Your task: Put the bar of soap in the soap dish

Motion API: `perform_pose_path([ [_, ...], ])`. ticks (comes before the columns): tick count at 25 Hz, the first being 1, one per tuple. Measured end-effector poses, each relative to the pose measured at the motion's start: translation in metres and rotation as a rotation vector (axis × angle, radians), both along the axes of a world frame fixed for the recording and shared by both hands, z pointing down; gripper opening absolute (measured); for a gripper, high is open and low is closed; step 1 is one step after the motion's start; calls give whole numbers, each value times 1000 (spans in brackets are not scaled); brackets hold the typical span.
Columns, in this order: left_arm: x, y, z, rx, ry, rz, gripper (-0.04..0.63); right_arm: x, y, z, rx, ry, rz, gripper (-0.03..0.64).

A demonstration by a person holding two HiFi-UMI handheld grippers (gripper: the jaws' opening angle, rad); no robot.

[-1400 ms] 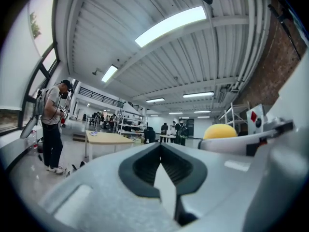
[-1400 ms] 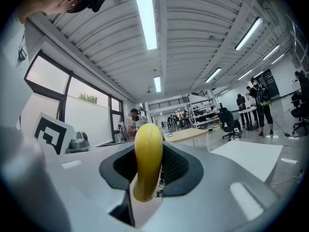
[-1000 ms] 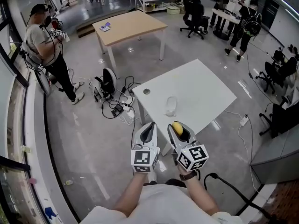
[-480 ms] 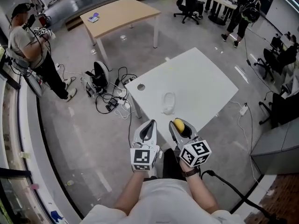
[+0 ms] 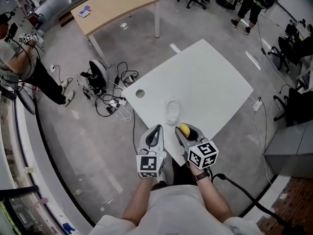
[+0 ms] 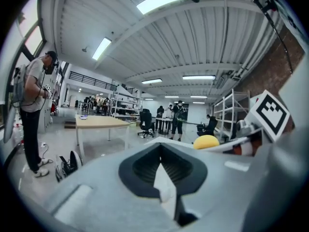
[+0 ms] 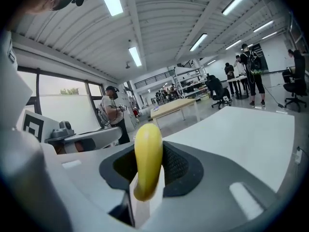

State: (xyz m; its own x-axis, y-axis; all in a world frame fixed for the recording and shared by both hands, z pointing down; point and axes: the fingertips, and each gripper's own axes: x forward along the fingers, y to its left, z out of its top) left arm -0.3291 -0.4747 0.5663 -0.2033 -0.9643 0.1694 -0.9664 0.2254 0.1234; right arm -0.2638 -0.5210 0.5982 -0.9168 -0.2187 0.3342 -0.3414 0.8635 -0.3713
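A yellow bar of soap [image 5: 184,129] [image 7: 147,161] is clamped between the jaws of my right gripper [image 5: 186,132], just above the near corner of the white table [image 5: 210,82]. A pale, translucent soap dish [image 5: 171,112] rests on the table a little beyond and left of the soap. My left gripper [image 5: 154,135] hangs beside the right one, off the table's near-left edge, with its jaws together and nothing between them [image 6: 164,178]. The soap [image 6: 206,141] also shows at the right of the left gripper view.
A round hole [image 5: 140,93] sits near the table's left corner. Cables and a small device [image 5: 98,75] lie on the floor to the left. A wooden table [image 5: 115,6] stands farther back. A person [image 5: 19,58] stands at far left; others and office chairs at the far right.
Both grippers have come forward and down toward the white table; the soap dish now lies much closer in front of the held soap. The jaws have kept their stance.
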Motion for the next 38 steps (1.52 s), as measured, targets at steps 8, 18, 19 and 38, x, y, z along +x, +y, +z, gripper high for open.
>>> perform_pose_path([
  [8, -17, -28, 46, -94, 47, -23, -2, -19, -37, 58, -80, 84, -51, 115],
  [18, -34, -44, 73, -173, 71, -62, -2, -68, -77, 102, -164, 123, -157, 115],
  [19, -35, -44, 76, -182, 75, -65, -2, -73, -78, 107, -175, 125, -170, 115],
  [38, -50, -26, 99, -271, 109, -143, -2, -105, -87, 164, -130, 242, -319, 187],
])
